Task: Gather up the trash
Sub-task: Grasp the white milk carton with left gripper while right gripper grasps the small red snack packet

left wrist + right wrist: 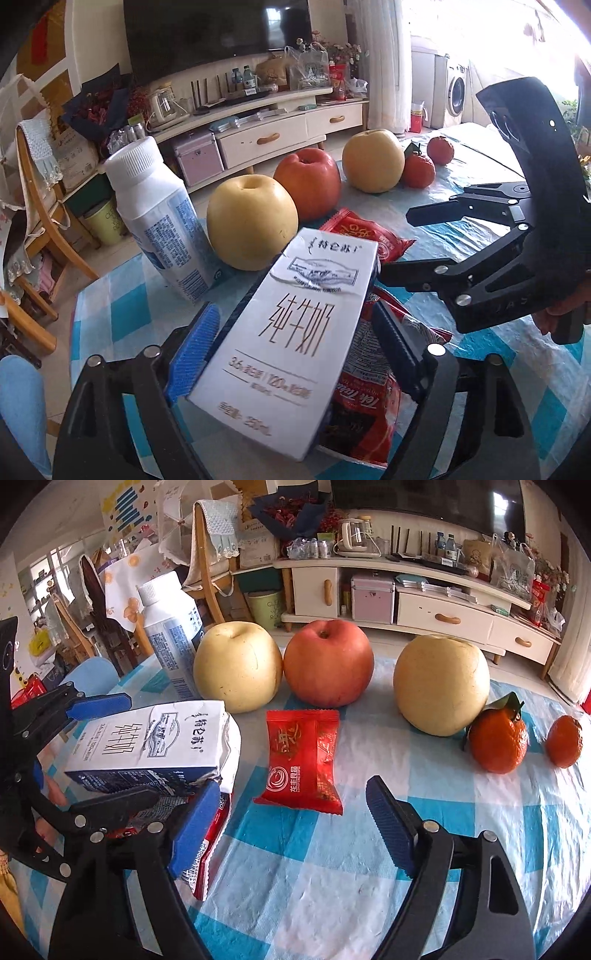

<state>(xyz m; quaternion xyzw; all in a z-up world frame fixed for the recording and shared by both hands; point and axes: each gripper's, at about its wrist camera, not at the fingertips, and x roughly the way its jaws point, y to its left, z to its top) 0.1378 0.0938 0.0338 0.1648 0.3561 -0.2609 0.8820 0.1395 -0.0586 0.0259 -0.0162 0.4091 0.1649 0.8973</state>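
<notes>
milk bottle (173, 635): upright, far left beyond the left gripper's reach line, cap on; may be trash or not, cannot tell if empty.
left gripper (295, 343): jaws wide but narrowed, straddling the milk carton; blue pad (194, 350) on one side seems to touch the carton's edge, the other pad stands just off it. No firm squeeze visible, so I read it as not yet gripping.
milk carton (291, 332): lies tilted between the left gripper's fingers, top crumpled and flattened, so clearly an empty, i.e. trash. It rests on top of a red wrapper, which is why it sits slanted.
red wrapper under carton (364, 410): flat, pinned beneath the carton, just inside the left gripper's far finger; comes free only once the carton is lifted.
right gripper (291, 830): jaws apart, nothing between the pads; aimed down at the table, mouth lined up short of the red snack packet.
red snack packet (304, 760): flat on the cloth, just ahead of the right gripper's mouth, centred; likely its target.
fruit row: pear (238, 666), apple (328, 662), second pear (441, 685), two tangerines (498, 740), beyond both grippers; whole, not trash, should stay.
tablecloth (332, 886): blue check, thin; packet lies flush, so pinching needs a low approach.
judgement: both hands are setting up pickups, neither item lifted.
</notes>
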